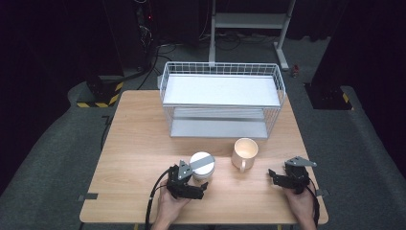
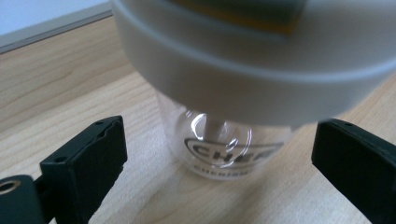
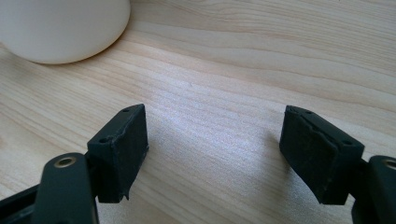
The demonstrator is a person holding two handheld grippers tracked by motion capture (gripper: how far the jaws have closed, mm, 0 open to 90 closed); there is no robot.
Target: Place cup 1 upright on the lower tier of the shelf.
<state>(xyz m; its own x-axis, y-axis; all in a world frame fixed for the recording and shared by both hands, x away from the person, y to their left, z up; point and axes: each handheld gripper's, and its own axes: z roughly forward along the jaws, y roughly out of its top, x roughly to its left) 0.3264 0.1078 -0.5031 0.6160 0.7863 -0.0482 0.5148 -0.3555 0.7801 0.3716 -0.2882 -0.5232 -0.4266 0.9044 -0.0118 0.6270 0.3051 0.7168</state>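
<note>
At the near edge of the surface [image 1: 143, 143] I have both tools down low. Left tool [image 1: 191, 188] sits just near-side of the shaker bottle [image 1: 202, 166], pointing far and a little right at it. Its jaws are spread wide with nothing between the pads yet. From the left gripper view the bottle's clear body [image 2: 224, 149] stands straight ahead in the gap, upright, with the wide white lid [image 2: 243, 70] overhanging above the jaw line. Neither pad touches the glass; the bottle is still a bit ahead of the tips.

Right tool [image 1: 280, 178] is near the right edge, also wide open and empty, with bare wood between its pads [image 3: 121, 154]. The cream mug [image 1: 244, 153] lies far-left of it, base just in the corner of the right gripper view [image 3: 60, 28], well outside the jaws.

So the left tool is clearly the nearer one for the bottle. Bottle axis is vertical, so I'd judge a short straight push forward, then close on the clear body under the lid. Risk: coming in too high would clip the lid rim.

Farther back, the white wire rack [image 1: 222, 100] stands across the far half, well apart from both tools.
</note>
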